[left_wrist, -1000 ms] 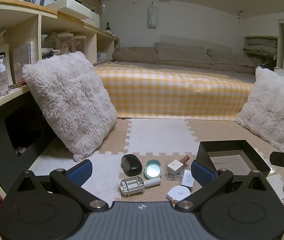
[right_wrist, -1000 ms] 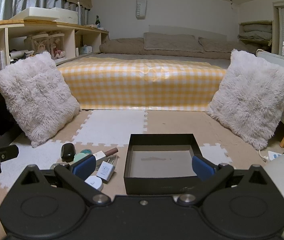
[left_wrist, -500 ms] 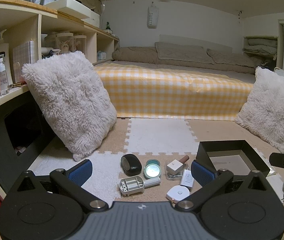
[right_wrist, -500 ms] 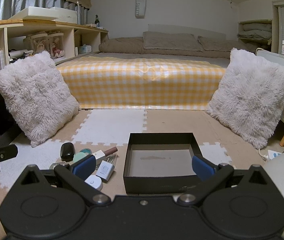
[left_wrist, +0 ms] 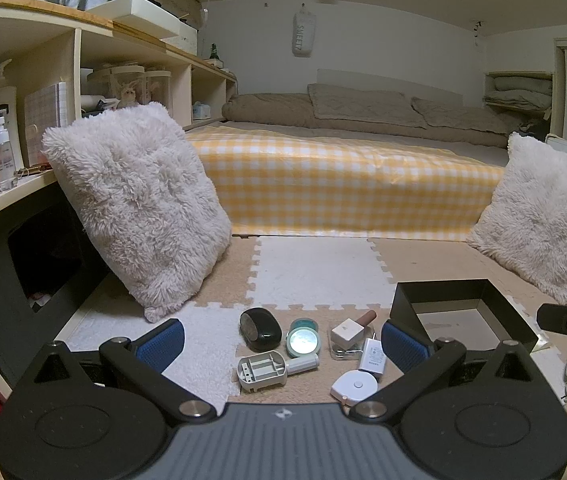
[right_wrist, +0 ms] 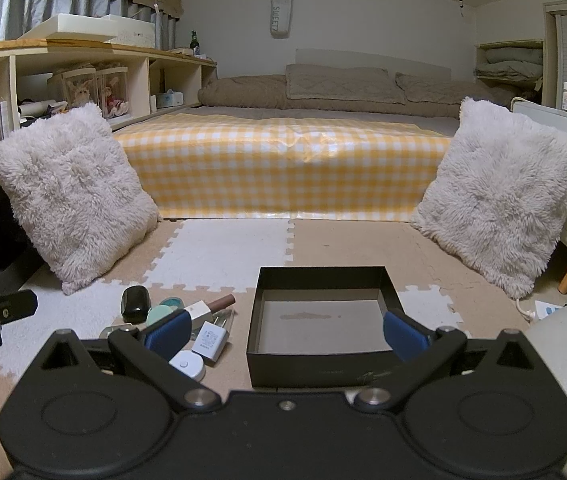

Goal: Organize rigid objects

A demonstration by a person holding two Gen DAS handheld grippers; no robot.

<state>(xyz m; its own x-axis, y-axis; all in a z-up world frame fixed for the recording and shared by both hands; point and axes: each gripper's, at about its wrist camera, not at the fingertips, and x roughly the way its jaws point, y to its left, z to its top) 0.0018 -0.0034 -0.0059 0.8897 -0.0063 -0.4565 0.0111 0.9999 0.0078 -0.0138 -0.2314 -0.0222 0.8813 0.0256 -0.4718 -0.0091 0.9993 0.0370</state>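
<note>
left tool (left_wrist: 281,340): fingers apart, I hover over clutter to pick
right tool (right_wrist: 285,330): fingers apart, empty
box (right_wrist: 319,368): empty, beside clutter for drop-offs

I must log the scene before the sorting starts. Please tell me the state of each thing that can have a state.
Black box: open, upright, nothing inside.
Left gripper: fingers wide apart, holding nothing.
Right gripper: fingers wide apart, holding nothing.
Black mouse: on the mat, outside the box.
White charger: lying flat, prongs out.
Round mirror: open, face up.
</note>
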